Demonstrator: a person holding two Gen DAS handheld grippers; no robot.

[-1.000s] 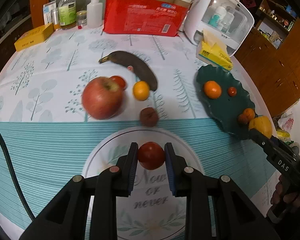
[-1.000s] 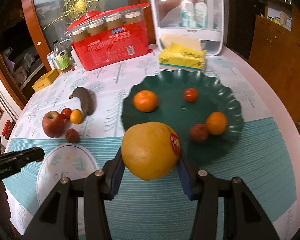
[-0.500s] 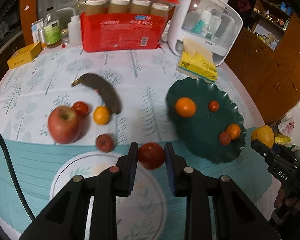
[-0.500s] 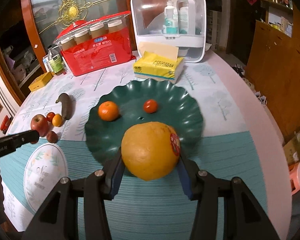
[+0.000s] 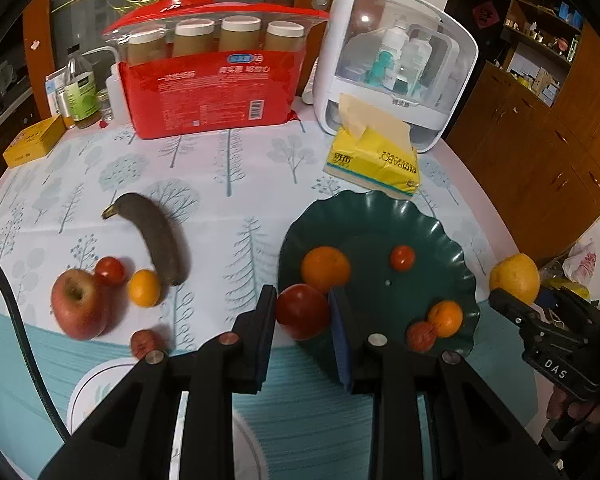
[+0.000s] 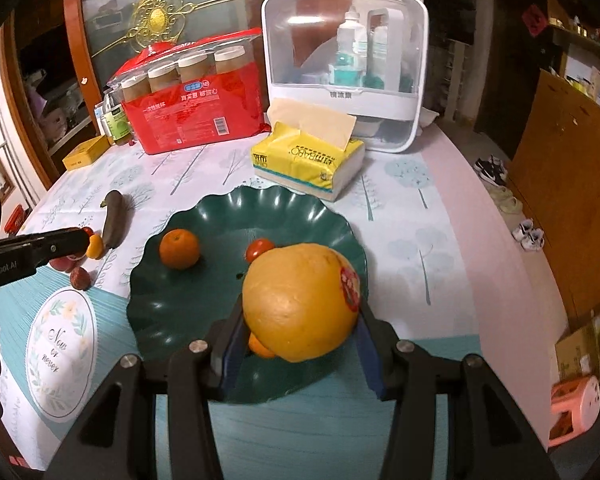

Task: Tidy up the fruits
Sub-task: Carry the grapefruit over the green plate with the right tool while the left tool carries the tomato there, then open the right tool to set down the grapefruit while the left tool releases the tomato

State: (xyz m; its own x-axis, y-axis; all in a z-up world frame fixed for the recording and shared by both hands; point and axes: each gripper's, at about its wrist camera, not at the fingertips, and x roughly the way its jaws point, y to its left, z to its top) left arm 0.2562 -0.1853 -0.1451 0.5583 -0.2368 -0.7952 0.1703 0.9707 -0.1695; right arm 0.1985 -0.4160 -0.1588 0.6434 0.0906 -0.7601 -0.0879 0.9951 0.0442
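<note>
My left gripper (image 5: 302, 312) is shut on a red tomato (image 5: 302, 311) and holds it above the left rim of the dark green plate (image 5: 440, 232). The plate holds an orange (image 5: 326, 269), a small tomato (image 5: 402, 258), a small orange (image 5: 445, 319) and a reddish fruit (image 5: 420, 336). My right gripper (image 6: 300, 312) is shut on a large yellow grapefruit (image 6: 300, 302) above the plate's (image 6: 172, 320) near right part. An apple (image 5: 78, 304), a small tomato (image 5: 110, 271), a small orange (image 5: 144, 288), a dark banana (image 5: 156, 240) and a reddish fruit (image 5: 144, 342) lie on the cloth at left.
A yellow tissue pack (image 5: 374, 160), a white storage box (image 5: 396, 64) and a red pack of jars (image 5: 216, 76) stand at the back. Bottles (image 5: 80, 92) and a yellow box (image 5: 34, 140) are at back left. The table's edge runs close on the right.
My left gripper has carried the tomato right, from over the white mat to the plate's left rim. My right gripper has moved the grapefruit back over the plate.
</note>
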